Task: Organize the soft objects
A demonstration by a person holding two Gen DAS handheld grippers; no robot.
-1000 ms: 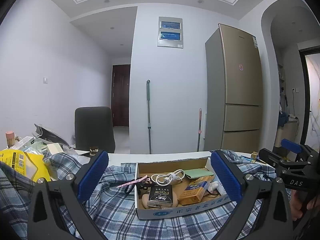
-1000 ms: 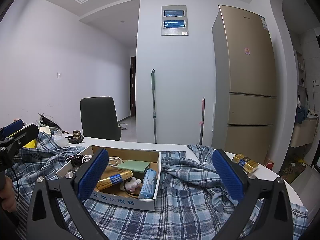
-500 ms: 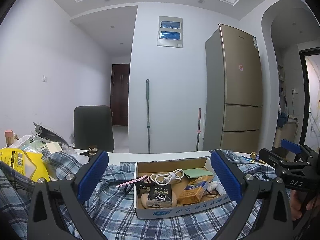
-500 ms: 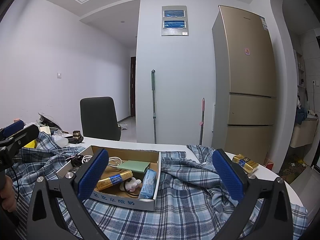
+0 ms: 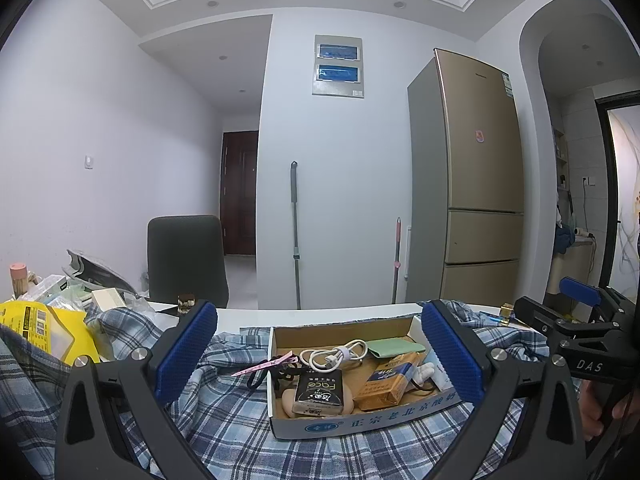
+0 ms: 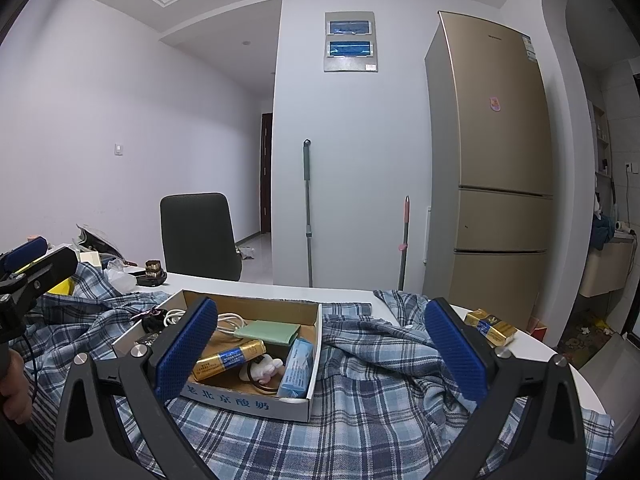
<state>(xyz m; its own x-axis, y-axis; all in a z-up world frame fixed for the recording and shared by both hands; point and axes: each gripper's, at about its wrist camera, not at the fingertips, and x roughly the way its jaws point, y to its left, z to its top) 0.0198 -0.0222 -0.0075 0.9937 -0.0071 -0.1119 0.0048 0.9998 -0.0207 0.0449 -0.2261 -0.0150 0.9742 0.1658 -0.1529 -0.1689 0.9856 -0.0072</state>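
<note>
While the left gripper hovered low in the left wrist view, its ribbed blue pads stood spread wide, holding nothing. Between them, in the lower centre, a shallow cardboard box sat on the shirt, a soft blue-and-white plaid cloth lying rumpled across the white table. Inside lay a coiled white cable, a flat green pad and a dark packet. A crinkled yellow bag filled the lower left.

Seen from the right wrist, the right gripper was likewise spread and empty. The shirt covered the bottom of the frame in loose folds, bunched at the right beside the box. A gold, cylindrical battery rested in the box, and a glossy gold pack lay on bare table at right.
</note>
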